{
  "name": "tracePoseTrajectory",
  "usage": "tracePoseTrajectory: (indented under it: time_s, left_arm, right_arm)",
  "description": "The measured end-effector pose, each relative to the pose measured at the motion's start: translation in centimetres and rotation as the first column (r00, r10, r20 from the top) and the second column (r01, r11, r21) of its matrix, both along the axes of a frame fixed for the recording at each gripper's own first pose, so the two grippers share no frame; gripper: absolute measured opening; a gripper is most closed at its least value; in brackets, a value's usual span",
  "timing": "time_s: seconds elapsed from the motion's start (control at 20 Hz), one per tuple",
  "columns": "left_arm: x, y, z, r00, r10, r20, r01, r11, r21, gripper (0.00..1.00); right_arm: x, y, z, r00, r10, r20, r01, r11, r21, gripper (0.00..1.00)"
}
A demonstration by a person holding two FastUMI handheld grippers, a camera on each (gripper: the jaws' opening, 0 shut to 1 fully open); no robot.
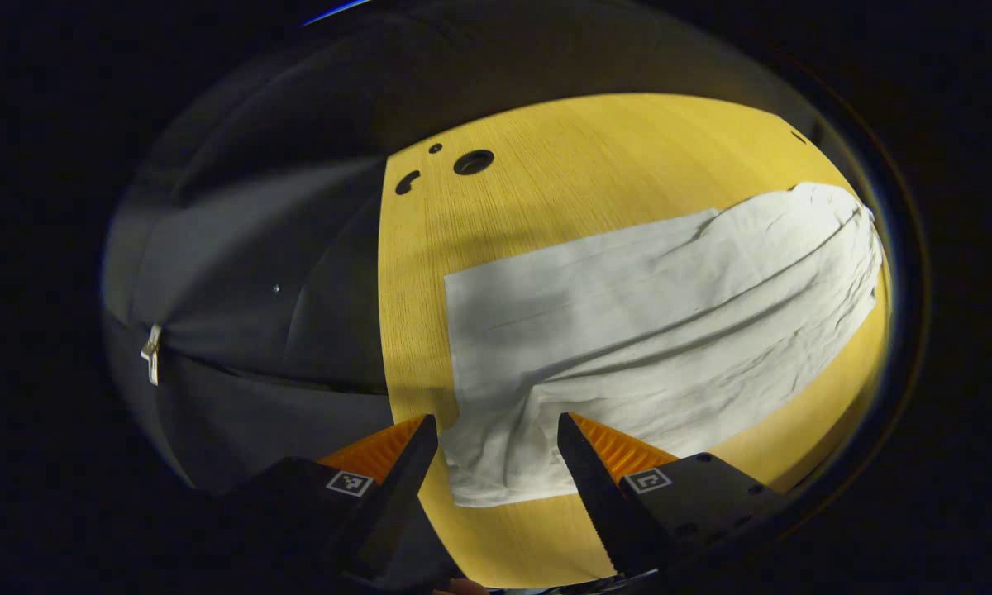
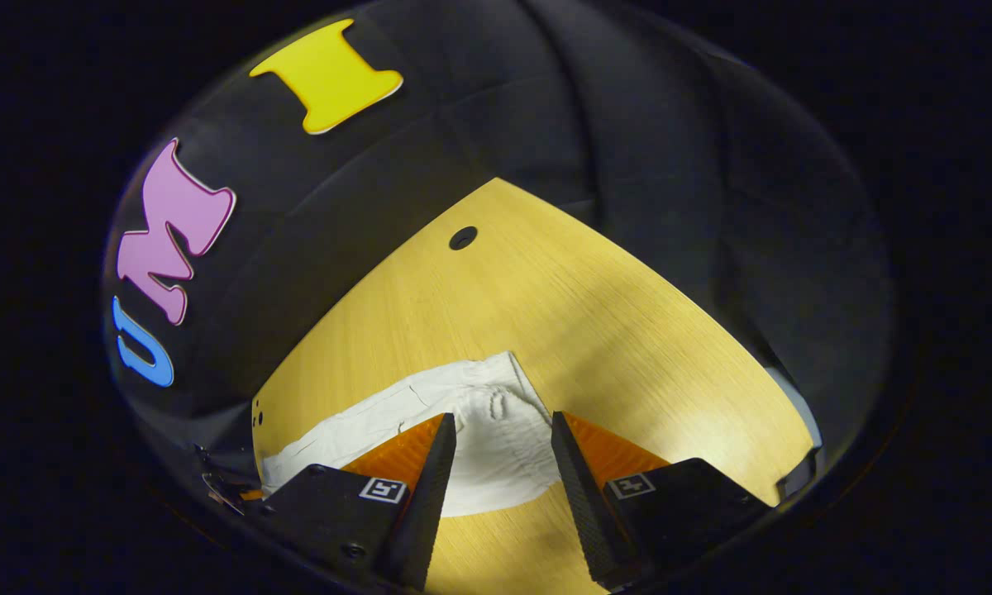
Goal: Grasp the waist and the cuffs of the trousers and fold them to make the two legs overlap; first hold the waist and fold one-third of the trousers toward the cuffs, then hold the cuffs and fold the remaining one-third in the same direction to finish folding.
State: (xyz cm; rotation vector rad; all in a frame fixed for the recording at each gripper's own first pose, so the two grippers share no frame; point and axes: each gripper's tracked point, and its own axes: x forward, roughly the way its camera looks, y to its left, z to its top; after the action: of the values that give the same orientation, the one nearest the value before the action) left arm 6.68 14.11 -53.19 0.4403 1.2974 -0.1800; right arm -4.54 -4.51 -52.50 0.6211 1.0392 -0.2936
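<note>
Hovering wide and gripping nothing, both tongs, left [image 1: 498,430] and right [image 2: 503,430], are risking pinching one layer of the trousers [image 1: 653,330], splaying legs toward 3 o'clock.

text: none readable | labels: none | numbers: none
</note>
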Motion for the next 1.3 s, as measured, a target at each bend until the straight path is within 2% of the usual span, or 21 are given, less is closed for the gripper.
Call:
tracePoseTrajectory:
  time_s: [0.15, 0.3, 0.4, 0.6, 0.8, 0.85, 0.95, 1.0, 1.05, 1.2, 1.3]
  left_arm:
    - [-1.8, -0.2, 1.4, 0.992, 0.112, 0.053, -0.108, 0.991, -0.077, 0.94]
    - [-3.5, -0.4, 2.9, 0.971, 0.220, 0.093, -0.204, 0.967, -0.155, 0.94]
    - [-4.8, -0.2, 3.6, 0.954, 0.280, 0.107, -0.256, 0.946, -0.197, 0.94]
    - [-7.4, -0.3, 4.2, 0.918, 0.386, 0.094, -0.349, 0.897, -0.272, 0.93]
    - [-10.5, -1.0, 2.7, 0.871, 0.491, 0.010, -0.463, 0.828, -0.316, 0.93]
    - [-11.3, -1.1, 2.2, 0.853, 0.521, -0.013, -0.497, 0.806, -0.321, 0.93]
    - [-11.8, -1.8, 1.1, 0.815, 0.577, -0.048, -0.554, 0.753, -0.355, 0.93]
    - [-11.8, -2.4, 0.8, 0.790, 0.609, -0.069, -0.585, 0.715, -0.384, 0.93]
    - [-11.6, -2.9, 0.5, 0.759, 0.644, -0.090, -0.617, 0.669, -0.414, 0.93]
    - [-11.3, -3.5, -1.4, 0.675, 0.719, -0.164, -0.701, 0.555, -0.448, 0.93]
    - [-10.8, -3.7, -2.8, 0.601, 0.769, -0.216, -0.758, 0.464, -0.457, 0.94]
  right_arm:
    - [-3.1, 0.8, -1.2, 0.990, -0.142, -0.019, 0.143, 0.988, 0.062, 0.73]
    - [-5.3, 1.1, -3.3, 0.975, -0.219, -0.042, 0.222, 0.969, 0.107, 0.72]
    - [-5.4, 1.5, -4.0, 0.965, -0.260, -0.036, 0.263, 0.953, 0.151, 0.73]
    - [-2.6, 2.1, -4.6, 0.934, -0.357, 0.004, 0.347, 0.911, 0.223, 0.73]
    - [-2.5, 1.3, -4.9, 0.891, -0.455, -0.013, 0.447, 0.870, 0.209, 0.72]
    - [-3.3, 1.0, -5.5, 0.883, -0.467, -0.052, 0.468, 0.868, 0.166, 0.71]
    - [-3.5, 1.4, -6.2, 0.864, -0.495, -0.095, 0.504, 0.850, 0.152, 0.30]
    - [-3.5, 1.2, -6.0, 0.856, -0.508, -0.095, 0.517, 0.843, 0.152, 0.26]
    - [-3.4, 1.1, -5.7, 0.857, -0.508, -0.084, 0.515, 0.844, 0.149, 0.13]
    - [-3.3, 1.0, -5.7, 0.872, -0.486, -0.053, 0.489, 0.860, 0.144, 0.07]
    - [-3.4, 0.8, -5.3, 0.873, -0.484, -0.051, 0.486, 0.860, 0.158, 0.07]
